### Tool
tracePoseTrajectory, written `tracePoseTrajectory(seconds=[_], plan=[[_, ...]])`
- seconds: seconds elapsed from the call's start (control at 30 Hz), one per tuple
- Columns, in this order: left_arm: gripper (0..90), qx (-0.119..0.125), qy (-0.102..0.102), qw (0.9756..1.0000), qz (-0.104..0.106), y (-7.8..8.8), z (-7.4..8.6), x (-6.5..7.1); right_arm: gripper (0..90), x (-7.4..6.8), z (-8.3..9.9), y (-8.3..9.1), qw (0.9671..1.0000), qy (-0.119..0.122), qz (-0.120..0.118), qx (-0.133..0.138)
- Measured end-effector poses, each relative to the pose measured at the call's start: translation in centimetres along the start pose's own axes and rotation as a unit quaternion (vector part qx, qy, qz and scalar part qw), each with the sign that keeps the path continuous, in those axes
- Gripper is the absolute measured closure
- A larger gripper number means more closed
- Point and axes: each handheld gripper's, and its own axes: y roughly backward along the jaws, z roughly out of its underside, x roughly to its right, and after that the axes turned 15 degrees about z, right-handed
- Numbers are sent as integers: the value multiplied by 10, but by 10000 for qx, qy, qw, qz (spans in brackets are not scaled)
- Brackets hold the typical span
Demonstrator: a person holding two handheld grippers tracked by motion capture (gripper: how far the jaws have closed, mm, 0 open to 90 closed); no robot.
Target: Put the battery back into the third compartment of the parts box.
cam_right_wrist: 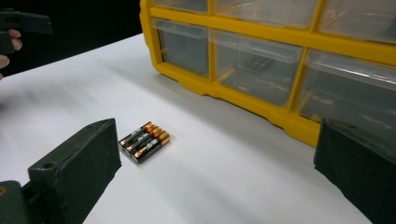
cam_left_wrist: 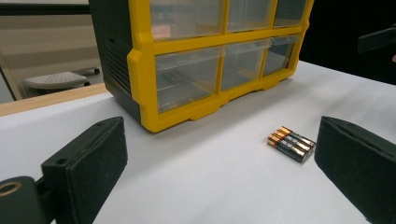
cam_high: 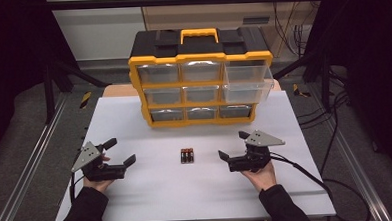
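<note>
A small pack of batteries [cam_high: 187, 155] with copper-coloured ends lies on the white table [cam_high: 153, 202], midway between the two grippers. My left gripper [cam_high: 120, 151] is open, held by a hand to the left of the pack, nothing between its jaws. My right gripper [cam_high: 233, 145] is open to the right of the pack, also holding nothing. In the left gripper view the batteries [cam_left_wrist: 291, 143] lie ahead, close to the right jaw of my left gripper [cam_left_wrist: 219, 172]. In the right gripper view the batteries [cam_right_wrist: 144, 141] lie just beyond the left jaw of my right gripper [cam_right_wrist: 215, 172].
A yellow and black drawer organizer [cam_high: 200, 55] with clear drawers stands at the back of the table; its two upper right drawers [cam_high: 248, 80] stick out forward. The organizer [cam_left_wrist: 140, 70] is close ahead in the left gripper view, and the organizer [cam_right_wrist: 280, 116] in the right gripper view.
</note>
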Motion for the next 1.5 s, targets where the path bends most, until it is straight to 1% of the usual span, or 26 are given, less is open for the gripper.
tracePoseTrajectory(seconds=[0.1, 0.13, 0.2, 0.27, 0.37, 0.4, 0.43, 0.5, 0.53, 0.6, 0.7, 0.73, 0.77, 0.83, 0.87, 0.93, 0.97, 1.0, 1.07, 1.1, 1.13, 1.17, 1.3, 1.37, 1.43, 1.5], plan=[[20, -10, 3, 10000, 2, 0, 0, 0, 10, -3, -1, -2, 10000, -2, -29, -20], [20, -16, -2, 10000, 1, 0, 0, 0, 11, -7, -3, -4, 10000, -33, -50, -13], [20, -25, 1, 10000, 0, -1, 0, 1, 11, -8, -4, -5, 10000, -16, -48, -28], [20, -21, 12, 10000, -4, -1, 0, 0, 11, -15, -7, -10, 10000, 48, -53, -66], [20, -27, 15, 10000, -24, 0, 0, 0, 11, -21, -9, -16, 9999, 69, -68, -120], [20, -27, 15, 10000, -24, 0, 0, 0, 11, -21, -9, -16, 9999, 69, -68, -120], [20, -31, 17, 10000, -25, 0, 0, 0, 13, -25, -10, -19, 9998, 100, -72, -162], [20, -47, 5, 10000, -25, -1, 0, 0, 14, -28, -10, -23, 9998, 37, -129, -177], [20, -53, 7, 10000, -22, -1, 0, 0, 14, -29, -11, -25, 9997, 45, -112, -216], [20, -64, -4, 10000, -29, -1, 1, 0, 15, -32, -10, -29, 9995, 142, -57, -269], [20, -57, 5, 10000, -38, -1, 1, 0, 17, -37, -10, -34, 9992, 194, -42, -339], [20, -60, 6, 10000, -41, -1, 1, 0, 17, -37, -10, -34, 9992, 194, -42, -339], [20, -65, -1, 10000, -38, -1, 1, 0, 18, -40, -10, -38, 9992, 163, -74, -370], [20, -76, -11, 10000, -42, -1, 1, 0, 18, -41, -10, -40, 9989, 188, -61, -422], [20, -78, -12, 10000, -41, -1, 1, 0, 18, -44, -10, -44, 9985, 271, -25, -464], [20, -78, -9, 10000, -43, -1, 1, 0, 18, -46, -10, -45, 9984, 278, -12, -484], [20, -72, -9, 10000, -43, -1, 1, 0, 20, -49, -10, -49, 9983, 291, -27, -499], [20, -71, -10, 10000, -45, -1, 0, 0, 21, -51, -10, -51, 9983, 249, -32, -517], [20, -69, -9, 10000, -39, -1, 0, 0, 21, -52, -10, -54, 9981, 250, -20, -556], [20, -62, -6, 10000, -40, -1, 1, 0, 21, -54, -9, -58, 9977, 312, 17, -606], [20, -62, -6, 10000, -40, -1, 1, 0, 21, -54, -9, -58, 9977, 312, 17, -606], [20, -62, -5, 10000, -36, -1, 1, 0, 22, -56, -9, -62, 9973, 347, 36, -647], [20, -59, -6, 10000, -40, -1, 1, 0, 25, -59, -8, -69, 9970, 317, 15, -704], [20, -66, -7, 10000, -39, -2, 1, 0, 27, -62, -6, -76, 9957, 420, 79, -824], [20, -70, -9, 10000, -42, -2, 1, 0, 27, -64, -4, -81, 9947, 426, 93, -928], [20, -80, -17, 10000, -45, -2, 1, 0, 31, -67, -3, -86, 9939, 504, 118, -971]])
